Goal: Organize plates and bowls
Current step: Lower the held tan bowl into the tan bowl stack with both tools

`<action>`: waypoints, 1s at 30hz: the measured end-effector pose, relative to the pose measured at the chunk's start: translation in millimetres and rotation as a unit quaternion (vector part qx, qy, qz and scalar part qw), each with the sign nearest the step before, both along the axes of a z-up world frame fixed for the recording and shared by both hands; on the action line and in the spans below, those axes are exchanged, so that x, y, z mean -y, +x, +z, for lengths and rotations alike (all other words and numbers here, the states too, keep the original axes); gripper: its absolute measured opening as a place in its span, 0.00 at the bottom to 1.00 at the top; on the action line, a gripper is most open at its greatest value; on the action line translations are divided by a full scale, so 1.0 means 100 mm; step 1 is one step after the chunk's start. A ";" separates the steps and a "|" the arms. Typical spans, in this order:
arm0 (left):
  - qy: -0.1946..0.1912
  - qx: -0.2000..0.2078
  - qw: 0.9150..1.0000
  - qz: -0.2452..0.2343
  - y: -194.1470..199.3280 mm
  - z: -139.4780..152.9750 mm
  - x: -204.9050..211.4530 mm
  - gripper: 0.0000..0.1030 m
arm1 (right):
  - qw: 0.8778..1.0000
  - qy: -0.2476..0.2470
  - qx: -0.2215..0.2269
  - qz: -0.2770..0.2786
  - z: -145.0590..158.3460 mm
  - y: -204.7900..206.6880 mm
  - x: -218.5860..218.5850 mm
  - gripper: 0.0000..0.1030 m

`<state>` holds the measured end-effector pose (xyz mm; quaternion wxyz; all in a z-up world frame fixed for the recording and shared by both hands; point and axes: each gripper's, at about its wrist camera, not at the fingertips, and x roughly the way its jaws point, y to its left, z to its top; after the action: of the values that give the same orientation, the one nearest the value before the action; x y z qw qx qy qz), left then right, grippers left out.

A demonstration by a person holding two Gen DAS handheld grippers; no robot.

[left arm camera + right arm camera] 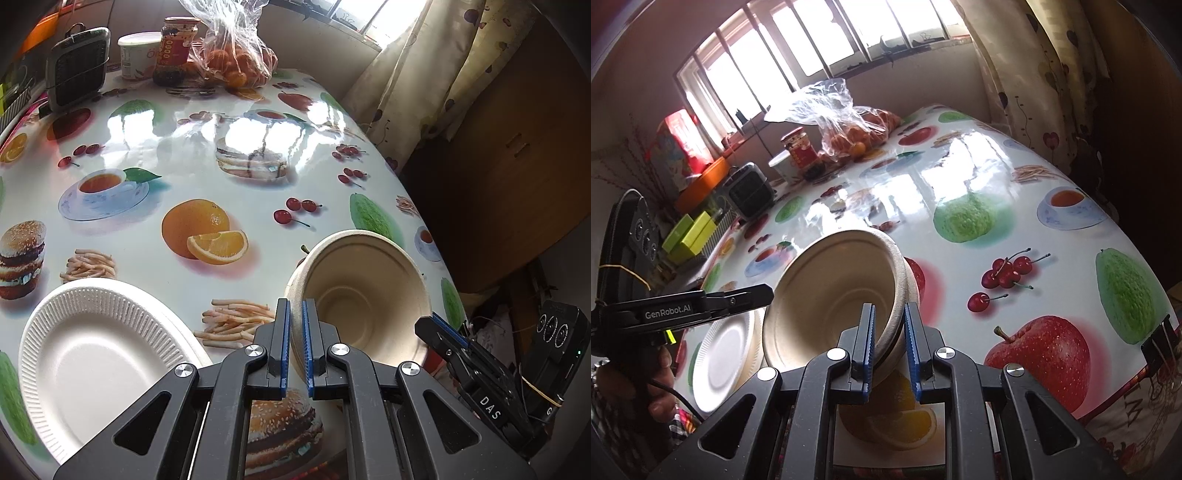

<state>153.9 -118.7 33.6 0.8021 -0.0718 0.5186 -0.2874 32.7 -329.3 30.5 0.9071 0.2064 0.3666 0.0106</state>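
Observation:
A beige paper bowl [362, 291] is held tilted above the table's front edge, and it looks like a nested stack of two in the right wrist view [834, 299]. My left gripper [295, 343] is shut on its left rim. My right gripper [889, 350] is shut on the opposite rim, and its finger shows in the left wrist view [443, 332]. A white ribbed paper plate [99, 354] lies on the table left of the bowl; in the right wrist view [724, 354] it sits under my left gripper.
The table [258, 147] has a glossy fruit-print cloth. At its far end stand a bag of oranges [236, 62], a jar [177, 48], a white tub [138, 51] and a small black heater [79, 70]. A curtain [424, 66] and a wooden cabinet [517, 147] are on the right.

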 end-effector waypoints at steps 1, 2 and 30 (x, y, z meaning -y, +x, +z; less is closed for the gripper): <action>0.000 -0.001 1.000 0.001 0.00 0.00 0.00 0.06 | 1.000 0.000 0.000 0.000 0.00 0.00 0.00 0.16; 0.000 -0.002 1.000 0.001 0.00 0.00 0.00 0.06 | 1.000 0.000 0.000 -0.001 0.00 0.00 0.00 0.16; 0.011 0.008 1.000 0.005 0.00 -0.02 0.00 0.06 | 1.000 0.000 -0.002 -0.001 -0.02 0.02 0.01 0.17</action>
<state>153.9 -119.1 31.8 0.8087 -0.0633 0.5146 -0.2779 34.2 -330.3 28.4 0.9064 0.2069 0.3682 0.0088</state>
